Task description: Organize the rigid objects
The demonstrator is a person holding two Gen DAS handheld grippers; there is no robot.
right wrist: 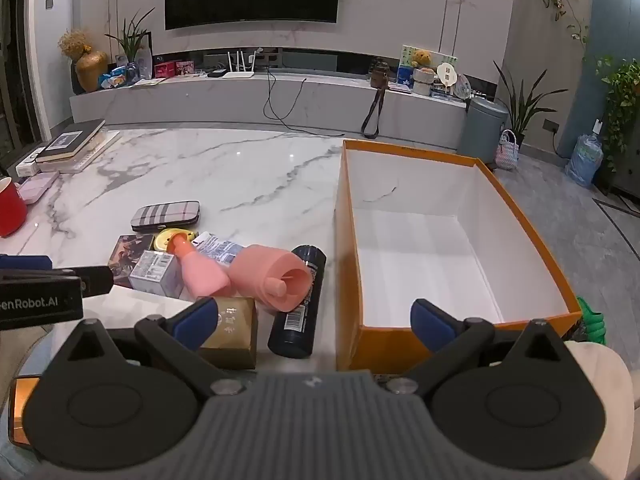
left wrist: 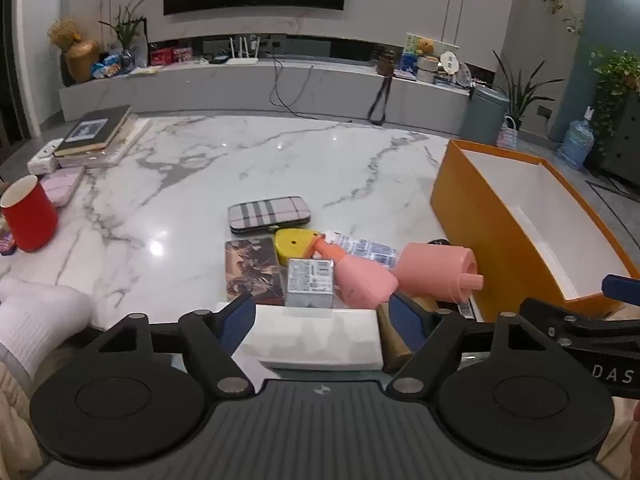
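My left gripper (left wrist: 323, 322) is open near the table's front edge, and a flat white box (left wrist: 312, 338) lies between its blue pads with no press visible. Just beyond lie a silver box (left wrist: 310, 282), a patterned card (left wrist: 252, 272), a yellow round item (left wrist: 294, 242), a pink bottle (left wrist: 360, 280), a pink cylinder (left wrist: 436, 276) and a plaid case (left wrist: 269, 214). My right gripper (right wrist: 316, 322) is open and holds nothing. It hovers over a dark can (right wrist: 298, 300), with a gold box (right wrist: 232, 328) by its left finger. The orange box (right wrist: 384, 344) stands to the right with nothing in it.
A red cup (left wrist: 28, 220), a pink case (left wrist: 62, 186) and stacked books (left wrist: 96, 132) sit at the table's left. A white sleeve (left wrist: 36, 320) shows at the lower left. Bare marble table (left wrist: 280, 152) stretches behind the pile. A white-and-blue tube (right wrist: 218, 248) lies among the items.
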